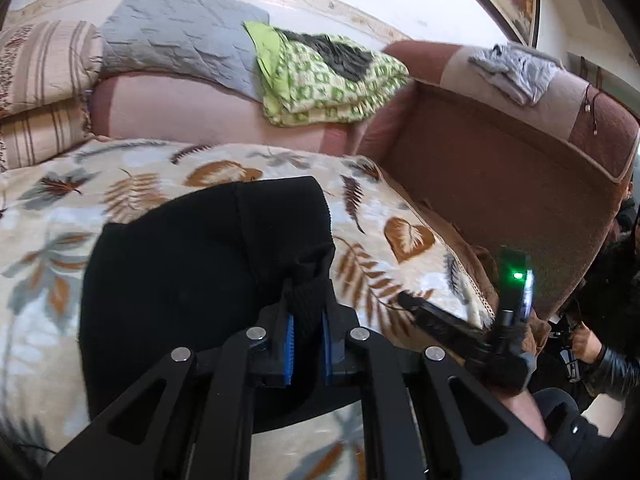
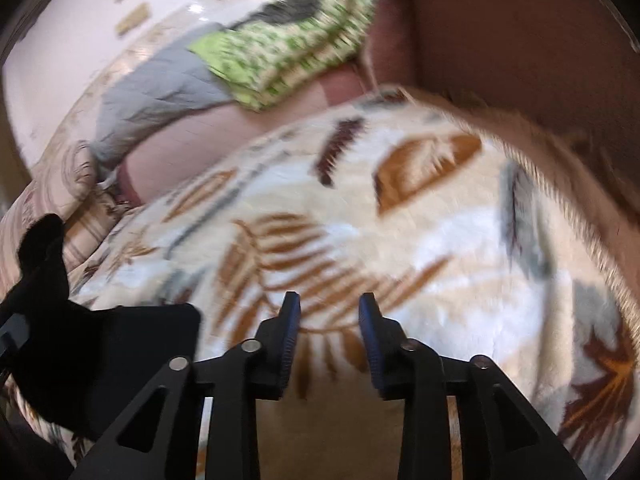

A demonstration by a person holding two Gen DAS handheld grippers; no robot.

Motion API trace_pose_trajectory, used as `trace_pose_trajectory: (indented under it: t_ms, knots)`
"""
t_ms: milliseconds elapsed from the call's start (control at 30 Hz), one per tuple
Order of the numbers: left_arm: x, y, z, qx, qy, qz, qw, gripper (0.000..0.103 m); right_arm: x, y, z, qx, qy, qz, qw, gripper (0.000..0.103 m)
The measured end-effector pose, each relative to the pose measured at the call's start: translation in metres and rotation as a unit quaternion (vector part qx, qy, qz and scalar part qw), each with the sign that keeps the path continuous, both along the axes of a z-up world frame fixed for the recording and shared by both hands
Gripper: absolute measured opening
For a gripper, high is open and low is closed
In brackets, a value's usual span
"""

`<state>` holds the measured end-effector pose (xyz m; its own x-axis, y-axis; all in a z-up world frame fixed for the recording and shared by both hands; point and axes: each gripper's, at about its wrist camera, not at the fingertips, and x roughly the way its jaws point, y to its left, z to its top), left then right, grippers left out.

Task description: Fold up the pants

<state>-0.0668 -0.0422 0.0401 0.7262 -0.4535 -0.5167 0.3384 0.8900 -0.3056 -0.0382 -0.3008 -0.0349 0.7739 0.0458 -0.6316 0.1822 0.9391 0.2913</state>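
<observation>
Black pants (image 1: 192, 264) lie folded on a cream leaf-print blanket (image 1: 120, 184). My left gripper (image 1: 308, 300) is shut on a bunched ribbed edge of the pants, lifted slightly between the blue pads. My right gripper (image 2: 328, 304) is open and empty, hovering over the blanket (image 2: 400, 248) to the right of the pants (image 2: 112, 352). The right gripper also shows in the left wrist view (image 1: 412, 300) at the lower right, near the blanket's edge. The right wrist view is motion-blurred.
A brown sofa arm (image 1: 500, 168) rises on the right with a grey cloth (image 1: 516, 68) on top. A green patterned blanket (image 1: 328, 84), a grey quilt (image 1: 180, 36) and striped pillows (image 1: 40, 88) lie along the back.
</observation>
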Motion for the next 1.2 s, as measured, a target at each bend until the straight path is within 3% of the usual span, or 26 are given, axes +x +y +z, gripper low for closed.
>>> trace_pose_trajectory:
  t_ms: [233,400,500,633,733,867,933,967,1033,1100,1200]
  knots:
    - [-0.001,-0.037,-0.027,0.015,0.035,-0.031,0.9988,0.007,0.004,0.004,-0.004,-0.017,-0.003,0.015,1.000,0.048]
    - [0.005,-0.042,-0.038,0.008,0.049,-0.030,0.9983,0.008,0.002,0.006,-0.006,-0.019,-0.004,0.021,1.000,0.050]
    - [0.009,-0.045,-0.050,-0.006,0.075,-0.053,0.9957,0.015,0.005,0.008,-0.006,-0.021,-0.004,0.023,1.000,0.051]
    - [-0.005,-0.040,-0.045,-0.043,0.078,-0.102,0.9908,0.037,0.004,0.009,-0.006,-0.024,-0.004,0.023,0.999,0.052]
    - [-0.018,-0.025,-0.032,-0.069,0.082,-0.127,0.9860,0.038,0.003,0.007,-0.005,-0.014,-0.007,0.024,1.000,0.051]
    - [-0.023,0.037,-0.006,-0.087,0.046,-0.052,0.9938,0.037,-0.012,-0.001,0.014,0.005,-0.039,0.010,0.999,0.040]
    - [-0.021,0.077,-0.004,-0.094,0.046,0.011,0.9944,0.037,-0.026,0.009,0.034,0.003,-0.080,0.060,0.995,0.033]
    - [-0.020,0.088,-0.007,-0.099,0.053,0.028,0.9934,0.034,-0.035,0.023,0.049,0.004,-0.106,0.120,0.987,0.032]
    - [-0.013,0.101,-0.022,-0.109,0.091,0.043,0.9890,0.011,-0.049,0.045,0.063,-0.007,-0.128,0.201,0.971,0.024]
    - [-0.012,0.098,-0.033,-0.097,0.107,0.053,0.9882,0.010,-0.064,0.074,0.067,-0.027,-0.128,0.284,0.950,0.011]
    - [-0.006,0.086,-0.048,-0.054,0.118,0.058,0.9898,0.007,-0.066,0.107,0.052,-0.073,-0.090,0.332,0.936,0.010]
